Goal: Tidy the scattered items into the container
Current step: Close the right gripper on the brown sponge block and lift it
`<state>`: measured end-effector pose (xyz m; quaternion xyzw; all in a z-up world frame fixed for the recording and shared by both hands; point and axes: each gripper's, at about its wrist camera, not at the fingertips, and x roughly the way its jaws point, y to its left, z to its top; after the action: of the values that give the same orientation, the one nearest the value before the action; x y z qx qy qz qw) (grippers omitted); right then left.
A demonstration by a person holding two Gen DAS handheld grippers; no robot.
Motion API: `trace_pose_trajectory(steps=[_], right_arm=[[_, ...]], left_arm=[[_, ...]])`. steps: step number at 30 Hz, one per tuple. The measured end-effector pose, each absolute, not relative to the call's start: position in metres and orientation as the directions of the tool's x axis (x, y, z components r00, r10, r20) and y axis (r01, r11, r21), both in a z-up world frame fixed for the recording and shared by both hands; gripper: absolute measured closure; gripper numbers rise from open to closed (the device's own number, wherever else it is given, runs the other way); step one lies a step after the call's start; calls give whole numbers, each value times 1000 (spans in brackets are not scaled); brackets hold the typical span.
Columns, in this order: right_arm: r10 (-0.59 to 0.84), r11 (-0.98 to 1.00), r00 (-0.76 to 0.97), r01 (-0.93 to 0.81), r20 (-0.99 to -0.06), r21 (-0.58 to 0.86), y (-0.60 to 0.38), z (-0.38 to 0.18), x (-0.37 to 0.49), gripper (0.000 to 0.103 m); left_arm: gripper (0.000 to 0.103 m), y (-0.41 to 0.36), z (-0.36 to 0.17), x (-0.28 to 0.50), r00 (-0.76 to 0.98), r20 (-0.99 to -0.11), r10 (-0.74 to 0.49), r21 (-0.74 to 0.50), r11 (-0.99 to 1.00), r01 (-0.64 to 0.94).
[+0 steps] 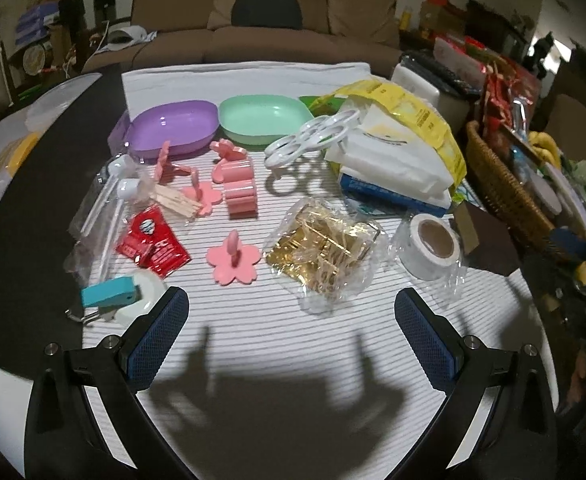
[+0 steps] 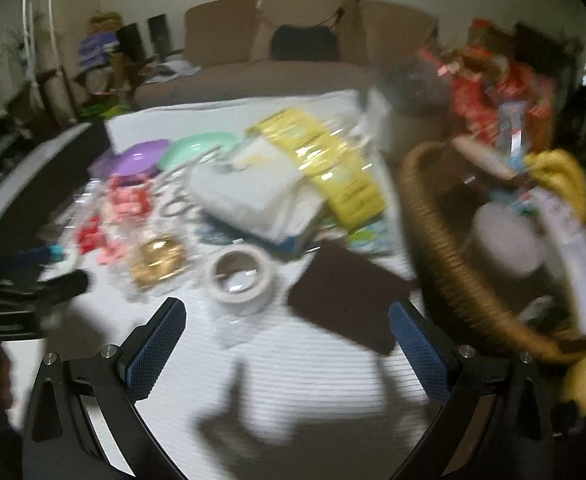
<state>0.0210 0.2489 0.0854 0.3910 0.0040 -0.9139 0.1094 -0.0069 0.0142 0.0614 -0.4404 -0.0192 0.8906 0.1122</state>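
Striped cloth (image 1: 277,320); red packet (image 1: 153,242) lettering unreadable.

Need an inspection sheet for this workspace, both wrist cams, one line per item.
Surface: striped white mat on a dark table, gripper shadows across the near part.
Job's things: purple dish and green dish at the back, both without contents; pink flower hooks, gold clips bag, tape roll, red sachets, teal stapler scattered in front.
Clutter: stack of white and yellow packets; wicker basket packed with goods.
Grippers: left tongs open, holding nothing; right tongs open, holding nothing; right view blurred.
Cables: nothing seen.
Surroundings: brown sofa behind the table.
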Motion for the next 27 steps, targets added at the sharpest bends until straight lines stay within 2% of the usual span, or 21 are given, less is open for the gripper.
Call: trace_pose_trajectory(steps=[3, 9, 14, 18, 23, 25, 26, 27], right_arm=[[-277, -960, -642, 219, -715, 175, 252, 80, 20, 0], [-105, -994, -654, 60, -749, 88, 275, 74, 16, 0], [-95, -976, -607, -100, -789, 194, 324, 57, 6, 0], [-51, -971, -579, -160, -814, 176, 337, 49, 3, 0], [-77, -966, -586, -157, -807, 207, 346, 44, 1, 0], [-107, -962, -583, -143, -805, 231, 350, 40, -1, 1], [-127, -959, -580, -135, -804, 250, 351, 38, -2, 2], [-148, -954, -575, -130, -804, 269, 353, 36, -2, 8]], left_arm=[[0, 19, 56, -14, -578, -783, 231, -148, -971, -187], [0, 32, 48, -21, -560, -796, 229, -143, -970, -194], [0, 45, 53, -14, -560, -774, 297, -189, -951, -243], [0, 70, 62, -15, -532, -747, 399, -247, -909, -335], [0, 130, 70, -20, -485, -732, 479, -203, -833, -515], [2, 153, 66, -25, -451, -738, 503, -191, -796, -575], [8, 164, 62, -30, -431, -747, 506, -180, -778, -602], [17, 172, 59, -33, -420, -756, 503, -163, -765, -622]])
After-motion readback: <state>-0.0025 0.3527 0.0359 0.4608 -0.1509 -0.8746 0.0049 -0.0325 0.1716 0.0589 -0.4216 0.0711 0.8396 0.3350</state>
